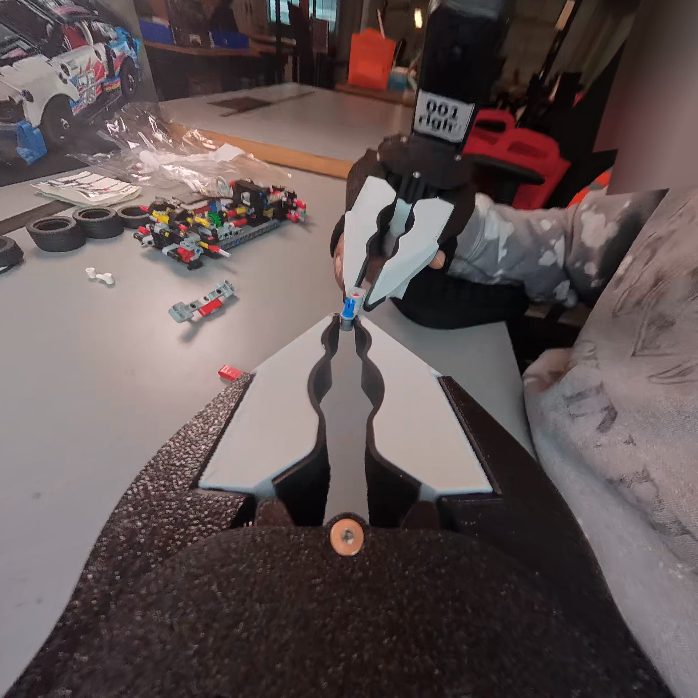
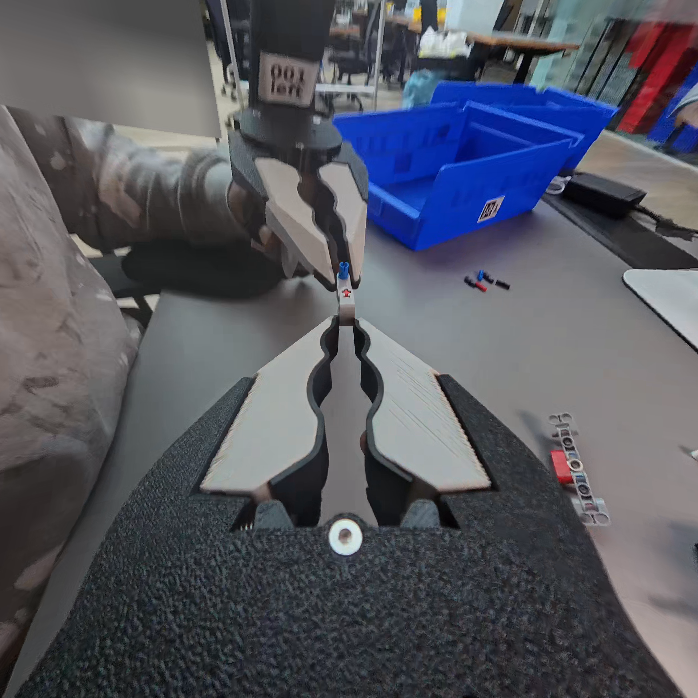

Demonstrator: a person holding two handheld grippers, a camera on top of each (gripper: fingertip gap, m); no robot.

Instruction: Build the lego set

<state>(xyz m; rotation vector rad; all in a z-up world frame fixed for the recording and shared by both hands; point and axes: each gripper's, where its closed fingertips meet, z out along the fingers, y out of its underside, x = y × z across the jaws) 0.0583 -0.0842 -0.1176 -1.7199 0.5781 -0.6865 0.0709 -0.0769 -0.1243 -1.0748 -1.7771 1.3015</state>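
Bin [image 2: 491,181] blue, open, inside bare; pins [image 2: 485,282] beside.

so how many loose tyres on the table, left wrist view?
4: three in a row left of the chassis, one cut by the frame edge. More may sit out of view.

left gripper [image 1: 347,321] fingers pinched, right gripper [image 2: 345,321] likewise, tips meeting
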